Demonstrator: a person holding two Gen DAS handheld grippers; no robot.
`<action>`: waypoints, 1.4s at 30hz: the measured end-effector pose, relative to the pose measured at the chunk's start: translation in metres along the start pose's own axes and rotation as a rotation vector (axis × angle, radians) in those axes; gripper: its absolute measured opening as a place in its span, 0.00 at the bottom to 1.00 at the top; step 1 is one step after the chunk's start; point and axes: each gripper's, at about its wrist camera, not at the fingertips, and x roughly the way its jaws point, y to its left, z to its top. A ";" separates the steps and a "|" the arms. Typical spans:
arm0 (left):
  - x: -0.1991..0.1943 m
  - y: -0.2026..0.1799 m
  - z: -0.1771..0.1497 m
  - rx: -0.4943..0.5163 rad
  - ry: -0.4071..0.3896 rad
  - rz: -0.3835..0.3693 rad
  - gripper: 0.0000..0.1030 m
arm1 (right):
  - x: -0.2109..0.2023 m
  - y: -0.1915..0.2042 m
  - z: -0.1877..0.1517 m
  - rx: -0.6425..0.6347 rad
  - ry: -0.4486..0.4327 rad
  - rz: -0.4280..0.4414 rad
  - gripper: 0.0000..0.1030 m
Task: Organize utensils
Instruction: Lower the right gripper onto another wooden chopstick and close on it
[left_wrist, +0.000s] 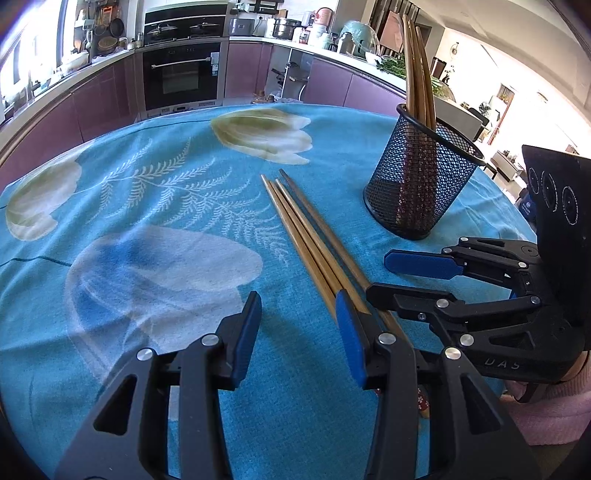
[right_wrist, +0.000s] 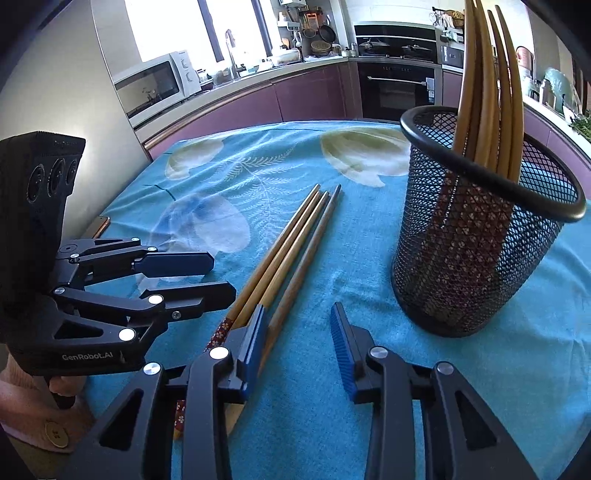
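Several wooden chopsticks (left_wrist: 306, 236) (right_wrist: 288, 243) lie side by side on the teal flowered tablecloth (left_wrist: 147, 166). A black mesh holder (left_wrist: 421, 184) (right_wrist: 476, 251) stands to their right with several chopsticks (right_wrist: 491, 85) upright in it. My left gripper (left_wrist: 297, 334) (right_wrist: 223, 277) is open at the bundle's near end; its right finger lies over the chopsticks and only cloth is between the pads. My right gripper (right_wrist: 299, 339) (left_wrist: 378, 275) is open too. Its left finger covers the bundle's thick ends, and the rightmost chopstick runs just inside that pad without being pinched.
A phone (right_wrist: 99, 225) lies at the table's left edge. Beyond the far edge are purple kitchen cabinets and an oven (left_wrist: 181, 74). A person's pink sleeve (left_wrist: 546, 410) is behind the right gripper. Bare cloth spreads left of the chopsticks.
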 end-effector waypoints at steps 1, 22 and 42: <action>0.001 -0.001 0.000 0.002 0.001 0.001 0.40 | 0.000 0.000 0.000 0.002 0.001 -0.001 0.32; 0.011 -0.003 0.006 0.024 0.025 0.026 0.31 | -0.001 -0.002 -0.002 0.012 0.002 0.002 0.31; 0.018 -0.003 0.013 0.015 0.038 0.022 0.12 | 0.011 0.001 0.011 0.006 -0.001 -0.026 0.16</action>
